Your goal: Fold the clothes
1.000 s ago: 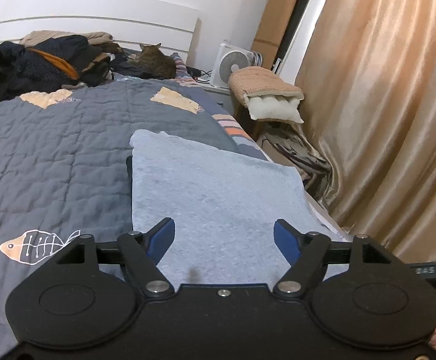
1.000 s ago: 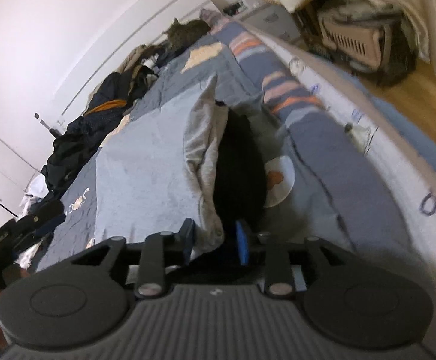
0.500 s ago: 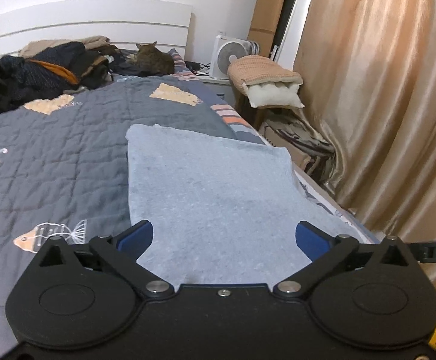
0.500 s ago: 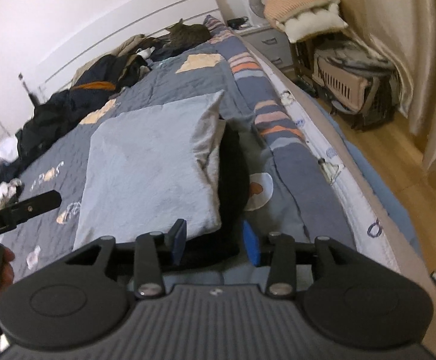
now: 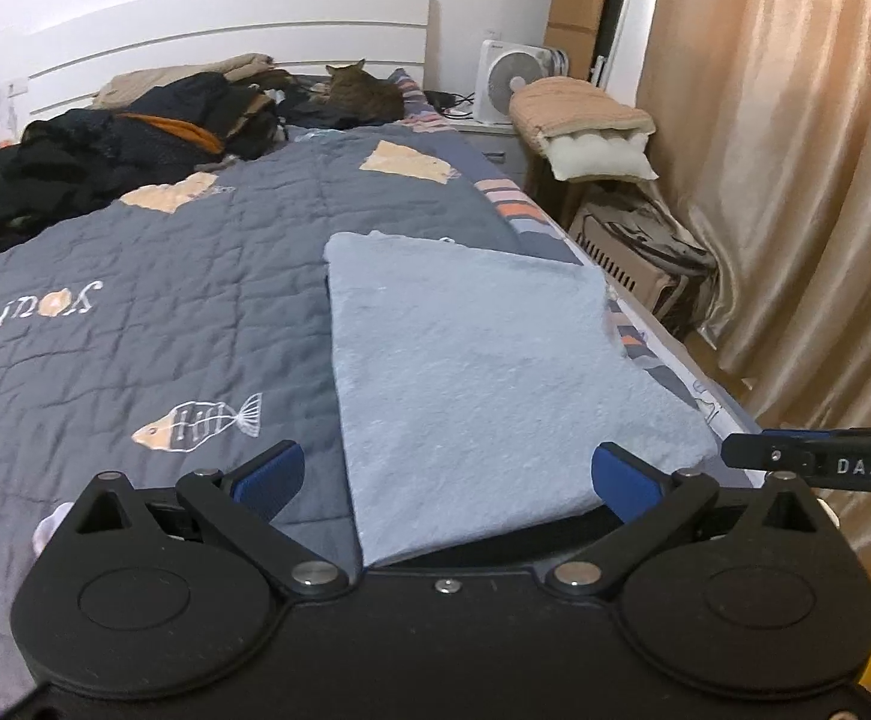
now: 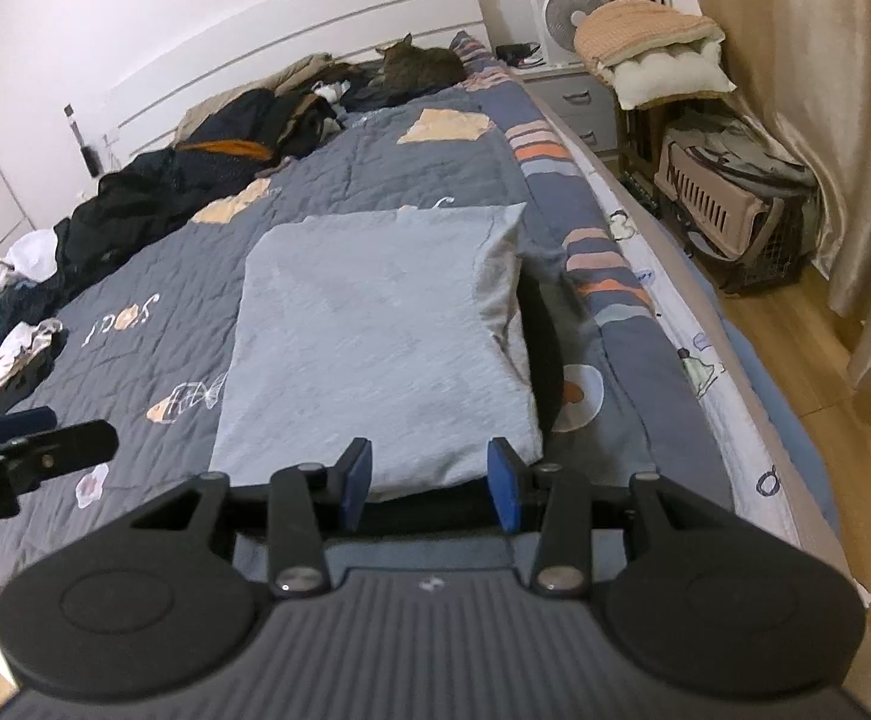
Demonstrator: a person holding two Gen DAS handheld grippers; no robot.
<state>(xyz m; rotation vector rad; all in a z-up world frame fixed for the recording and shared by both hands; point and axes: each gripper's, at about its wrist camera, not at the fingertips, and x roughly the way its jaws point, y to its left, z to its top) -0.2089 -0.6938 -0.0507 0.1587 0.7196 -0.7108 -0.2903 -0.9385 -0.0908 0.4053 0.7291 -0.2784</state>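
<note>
clothes pile (image 5: 105, 150), dark with an orange strip, sits far left against the white headboard (image 5: 225, 42); more crumpled white pieces (image 6: 9, 354) lie at the left bed edge in the right wrist view. grey quilt (image 5: 135, 300) with fish and patch prints covers the bed. tabby cat (image 5: 363, 96) rests by the headboard, past the pile. left gripper (image 5: 444, 477) hovers at the near edge of the folded light-blue garment (image 5: 471, 372), blue pads spread wide, nothing between them, near hem of the cloth lying between the fingers. garment lies flat as a rectangle on the right half of the quilt, close to the bed's right edge; a dark item (image 6: 540, 348) shows under its right side. right gripper (image 6: 429, 483) points at the garment's near edge, jaws parted moderately, holding nothing; contact with cloth cannot be told. further right: white fan (image 5: 510, 81) on a nightstand, folded tan blanket (image 5: 579, 114) over a white cushion, pet carrier (image 6: 729, 198) on the wood floor, gold curtain (image 5: 795, 180).
</note>
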